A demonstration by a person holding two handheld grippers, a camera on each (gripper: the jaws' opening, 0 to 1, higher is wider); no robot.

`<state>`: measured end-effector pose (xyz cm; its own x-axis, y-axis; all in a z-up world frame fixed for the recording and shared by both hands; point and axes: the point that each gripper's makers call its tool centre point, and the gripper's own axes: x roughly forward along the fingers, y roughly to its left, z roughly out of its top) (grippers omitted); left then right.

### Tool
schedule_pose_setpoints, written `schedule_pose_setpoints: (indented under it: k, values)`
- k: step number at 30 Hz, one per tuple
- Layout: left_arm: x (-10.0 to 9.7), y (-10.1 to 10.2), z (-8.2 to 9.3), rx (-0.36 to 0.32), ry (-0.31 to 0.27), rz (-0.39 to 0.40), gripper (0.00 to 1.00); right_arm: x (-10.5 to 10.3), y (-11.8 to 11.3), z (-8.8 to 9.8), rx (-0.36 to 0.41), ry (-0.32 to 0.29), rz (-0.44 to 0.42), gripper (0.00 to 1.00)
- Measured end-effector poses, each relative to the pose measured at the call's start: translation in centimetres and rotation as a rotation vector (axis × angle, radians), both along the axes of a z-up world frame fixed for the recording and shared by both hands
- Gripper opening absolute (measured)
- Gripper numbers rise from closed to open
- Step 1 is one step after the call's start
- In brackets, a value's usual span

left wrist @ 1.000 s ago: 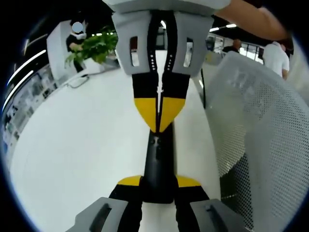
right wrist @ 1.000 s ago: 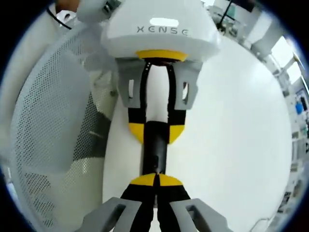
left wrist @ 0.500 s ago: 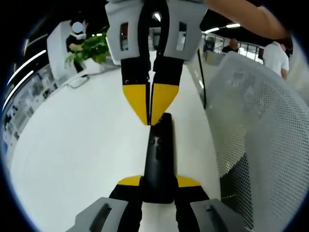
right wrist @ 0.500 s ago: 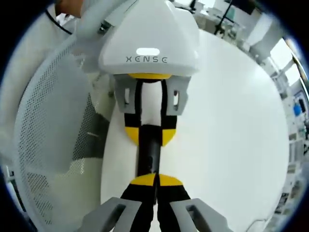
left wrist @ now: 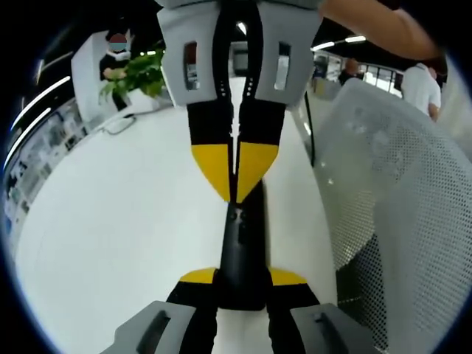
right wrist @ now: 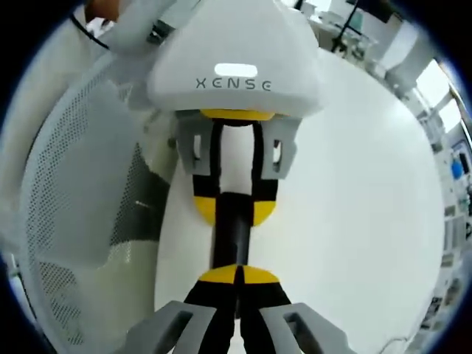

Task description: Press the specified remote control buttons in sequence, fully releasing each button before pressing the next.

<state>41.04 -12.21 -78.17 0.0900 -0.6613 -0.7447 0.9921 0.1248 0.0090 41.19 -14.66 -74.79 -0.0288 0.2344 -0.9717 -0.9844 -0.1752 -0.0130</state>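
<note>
Left gripper view: a slim black remote control [left wrist: 242, 251] lies lengthwise on a white table [left wrist: 125, 228], its long axis running straight away from the camera. The left gripper [left wrist: 242, 284] rises from the bottom of the view with its 2 yellow-tipped jaws pinching the near end of the remote from either side. The far end of the remote points toward the right gripper [left wrist: 234, 193], which comes down from the top of the view. Its 2 yellow tips are pressed together into a point, and that point meets the top face of the remote near the far end. Beside the grippers, on the right of the view, stands a white mesh chair back [left wrist: 398, 206], close to the table edge. Far beyond the grippers sits a green plant [left wrist: 140, 74] with a person behind it.

Right gripper view: the same remote control [right wrist: 234, 232] runs straight away from the camera on the white table [right wrist: 354, 192]. The right gripper [right wrist: 237, 274] rises from the bottom, its yellow tips closed against each other and resting on the near end of the remote. At the far end, the left gripper [right wrist: 234, 210] clamps the remote between its 2 yellow pads, with its white housing above. The mesh chair back [right wrist: 74, 206] is on the left of the view, beside both grippers.
</note>
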Motion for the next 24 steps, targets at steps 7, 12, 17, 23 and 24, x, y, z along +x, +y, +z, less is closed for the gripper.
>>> schedule_pose_setpoints:
  k: [7,12,17,23,24]
  values:
    - [0.0,0.0,-0.1,-0.004,0.0,0.001,0.24,-0.3,0.0,-1.3,-0.009,0.022,0.001,0.0]
    - [0.0,0.0,-0.1,-0.007,0.0,0.002,0.24,-0.5,0.1,-1.9,-0.013,0.033,0.005,0.0]
    - [-0.1,0.0,-0.1,-0.009,0.0,0.002,0.24,-0.4,0.0,-2.5,-0.025,0.036,0.012,0.0]
    - [-0.1,0.0,0.0,-0.012,0.0,0.003,0.24,-0.5,-0.2,-2.9,-0.038,0.035,0.017,0.0]
    - [-0.1,0.0,0.0,-0.012,0.0,0.002,0.24,-0.5,-0.2,-2.8,-0.036,0.033,0.019,0.0]
